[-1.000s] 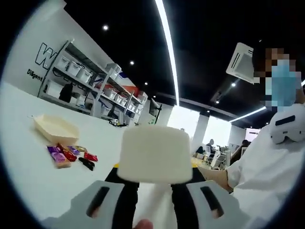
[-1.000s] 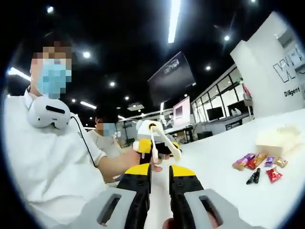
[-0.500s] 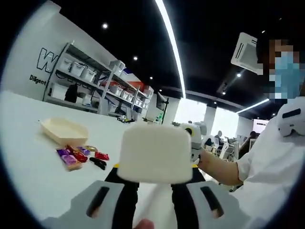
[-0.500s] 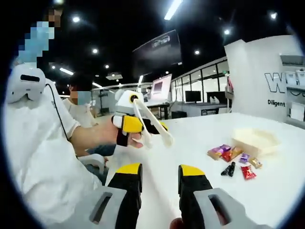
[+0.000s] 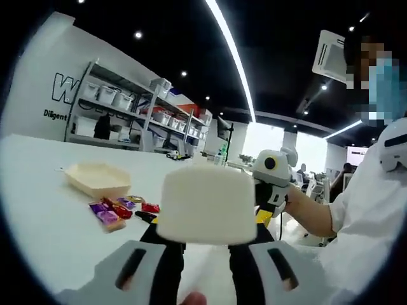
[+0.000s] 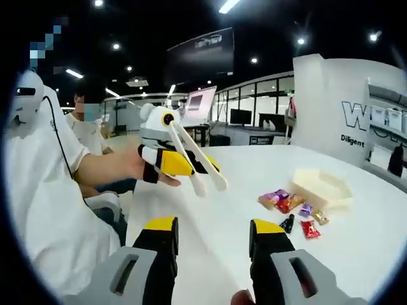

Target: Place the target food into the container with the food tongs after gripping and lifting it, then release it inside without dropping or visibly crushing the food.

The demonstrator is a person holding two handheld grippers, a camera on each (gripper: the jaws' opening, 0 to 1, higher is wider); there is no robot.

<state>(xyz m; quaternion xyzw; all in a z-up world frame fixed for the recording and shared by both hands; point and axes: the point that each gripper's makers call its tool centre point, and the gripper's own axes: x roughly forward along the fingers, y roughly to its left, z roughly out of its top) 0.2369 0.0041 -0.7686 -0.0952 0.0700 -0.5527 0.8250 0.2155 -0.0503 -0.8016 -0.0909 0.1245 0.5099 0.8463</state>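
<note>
Left gripper [image 6: 181, 164] closed on white food tongs [image 6: 198, 166], held above the white table [image 6: 356, 254], right gripper [image 6: 213, 235] jaws wide apart and empty, wrapped snacks [image 6: 289, 206] lying beside the cream container [image 6: 320, 187]

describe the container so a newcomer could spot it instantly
On the large white table, look for the little heap of bright wrapped candies. Just beyond it sits the container: a shallow, cream, open tray with angled corners. It is the one pale, unwrapped, hollow thing there, far larger than any candy.
</note>
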